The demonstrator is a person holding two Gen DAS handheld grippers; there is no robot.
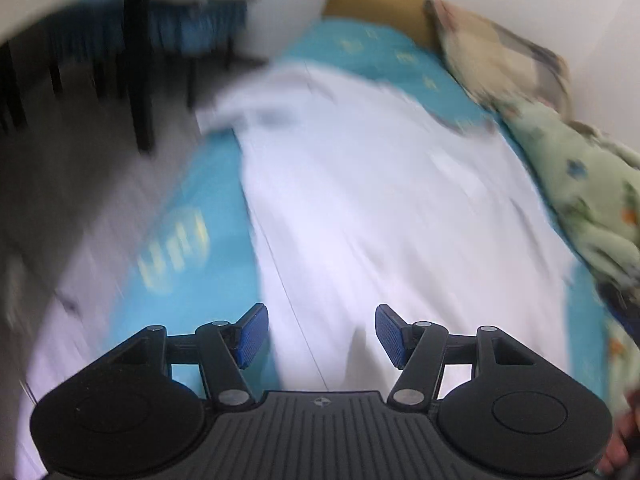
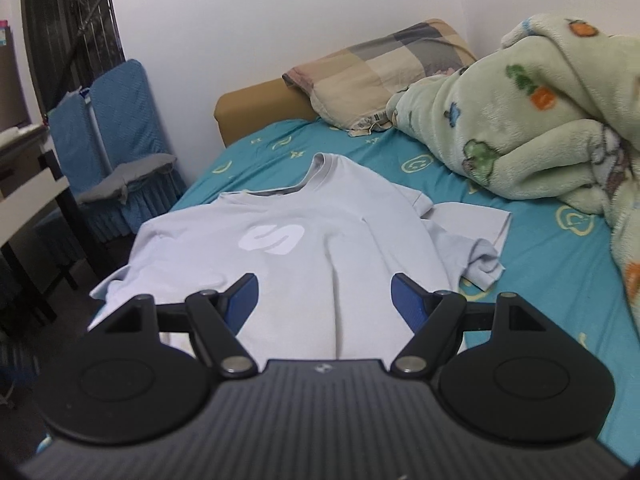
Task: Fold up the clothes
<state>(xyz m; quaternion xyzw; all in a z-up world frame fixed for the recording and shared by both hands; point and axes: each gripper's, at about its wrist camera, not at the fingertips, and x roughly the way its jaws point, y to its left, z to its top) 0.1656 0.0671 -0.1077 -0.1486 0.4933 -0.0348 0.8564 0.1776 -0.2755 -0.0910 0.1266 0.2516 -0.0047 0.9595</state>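
Soft, light T-shirt (image 2: 304, 248) lies flat on your bed (image 2: 560, 280); both grippers (image 1: 321, 336) (image 2: 324, 304) spread; pinch hem or sleeve.

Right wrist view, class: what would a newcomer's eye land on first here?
A pale T-shirt with a white logo lies spread face up on the turquoise bedsheet, straight ahead of the open right gripper. To its right a green fleece blanket is heaped, with a checked pillow at the head.
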